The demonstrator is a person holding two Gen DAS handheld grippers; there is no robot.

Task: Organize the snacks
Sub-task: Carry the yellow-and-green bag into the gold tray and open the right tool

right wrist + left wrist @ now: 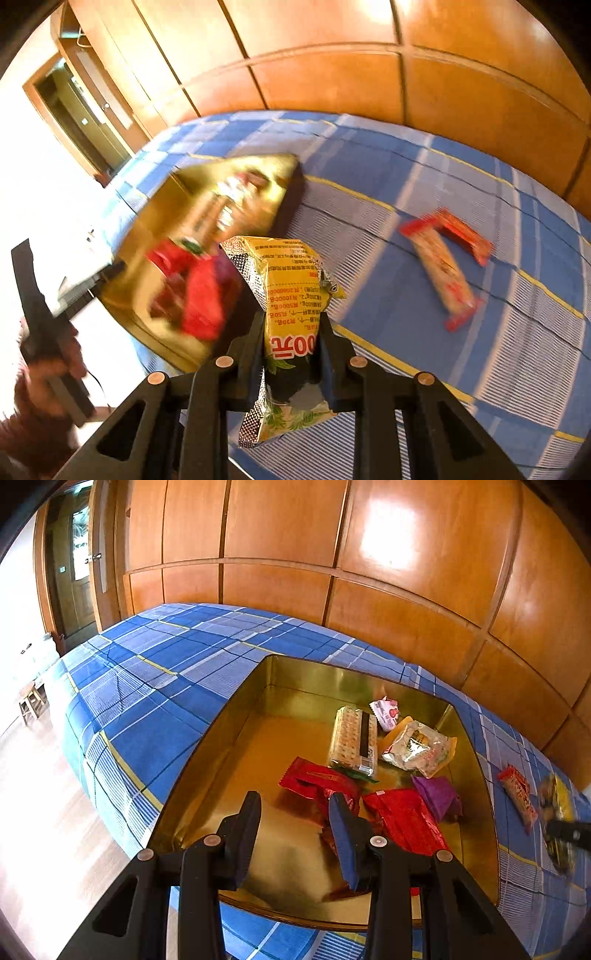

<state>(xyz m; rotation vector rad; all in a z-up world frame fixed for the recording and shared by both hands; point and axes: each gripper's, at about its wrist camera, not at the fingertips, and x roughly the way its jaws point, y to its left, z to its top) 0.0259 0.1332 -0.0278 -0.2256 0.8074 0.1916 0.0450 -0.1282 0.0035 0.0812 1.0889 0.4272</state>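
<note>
Right wrist view alone shows yellow packet (291, 314) clamped.

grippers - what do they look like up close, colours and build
Both are matte black plastic. The left gripper has two flat paddle fingers, one faced with a blue pad, on angular arms with triangular cutouts and round copper-coloured pivot pins. The right gripper has the same black arms and pins. A thin dark cable trails from the left handle.

Black grippers, round copper-coloured pivot pins, blue-padded fingers (345, 838), reddish sleeve (22, 424).
</note>
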